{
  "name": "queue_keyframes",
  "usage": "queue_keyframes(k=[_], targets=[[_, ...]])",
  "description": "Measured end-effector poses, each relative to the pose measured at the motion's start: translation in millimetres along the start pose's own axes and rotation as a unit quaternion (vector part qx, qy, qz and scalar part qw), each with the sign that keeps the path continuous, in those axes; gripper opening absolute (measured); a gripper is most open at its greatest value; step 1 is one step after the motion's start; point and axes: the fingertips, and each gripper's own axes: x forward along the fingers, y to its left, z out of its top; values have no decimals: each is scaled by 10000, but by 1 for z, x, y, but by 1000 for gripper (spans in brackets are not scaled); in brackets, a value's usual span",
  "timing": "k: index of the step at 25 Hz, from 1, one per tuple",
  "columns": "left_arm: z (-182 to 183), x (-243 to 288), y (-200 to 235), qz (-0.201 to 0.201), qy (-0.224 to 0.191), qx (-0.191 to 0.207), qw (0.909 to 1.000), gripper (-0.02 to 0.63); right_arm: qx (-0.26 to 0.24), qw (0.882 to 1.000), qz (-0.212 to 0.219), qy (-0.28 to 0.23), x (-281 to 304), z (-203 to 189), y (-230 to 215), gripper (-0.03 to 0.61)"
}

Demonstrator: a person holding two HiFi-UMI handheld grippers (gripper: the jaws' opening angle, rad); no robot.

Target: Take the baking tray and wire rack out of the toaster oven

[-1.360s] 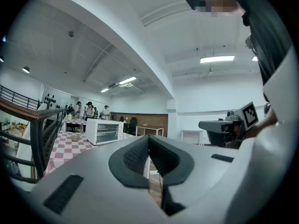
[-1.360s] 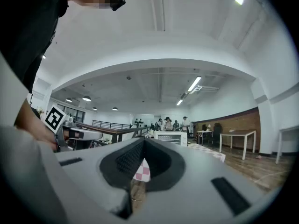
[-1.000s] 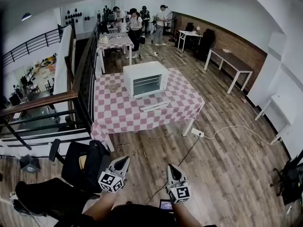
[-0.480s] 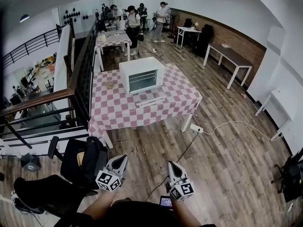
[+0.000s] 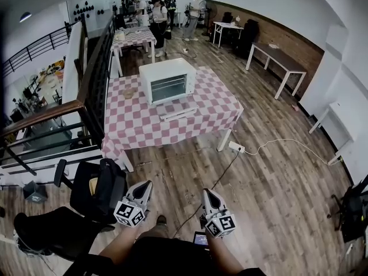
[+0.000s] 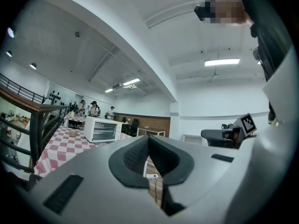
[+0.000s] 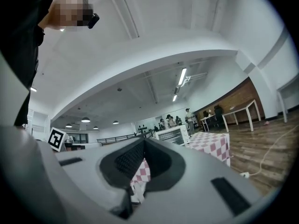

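Observation:
The white toaster oven [image 5: 167, 80] stands on a red-and-white checkered table [image 5: 138, 128] some way ahead, its glass front facing me. A long pale flat thing [image 5: 179, 113] lies just in front of it; I cannot tell what it is. Tray and rack cannot be made out. My left gripper [image 5: 147, 184] and right gripper [image 5: 206, 192] are low in the head view, far short of the table, both shut and empty. The left gripper [image 6: 148, 141] looks level toward the oven [image 6: 103, 129]. The right gripper [image 7: 144, 141] also sees the oven [image 7: 172, 135].
A black office chair [image 5: 95, 194] stands at my left beside a railing [image 5: 86, 91]. A power strip with a white cable [image 5: 236, 147] lies on the wood floor near the table's right leg. Several people [image 5: 158, 10] stand by a second checkered table [image 5: 135, 38] at the back.
The table and oven have slid up and left in the head view. Both grippers have shifted a little and stayed shut; the right one has rolled slightly.

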Motion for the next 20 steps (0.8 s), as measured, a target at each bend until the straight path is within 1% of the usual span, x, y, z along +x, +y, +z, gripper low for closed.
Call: queue_keyframes(k=[5, 10, 12, 17, 20], targets=[[-7, 18, 11, 38, 113, -32, 9999, -8, 28, 9999, 58, 90, 20, -4, -11, 2], [-16, 45, 37, 50, 127, -154, 9998, -8, 86, 9994, 327, 26, 58, -6, -21, 2], [-15, 61, 51, 66, 100, -166, 9998, -8, 114, 9989, 444, -6, 80, -3, -28, 2], [-5, 114, 96, 97, 24, -255, 9996, -8, 211, 9976, 644, 135, 150, 0, -48, 2], [6, 150, 126, 41, -19, -204, 9998, -8, 339, 9967, 709, 209, 197, 0, -65, 2]])
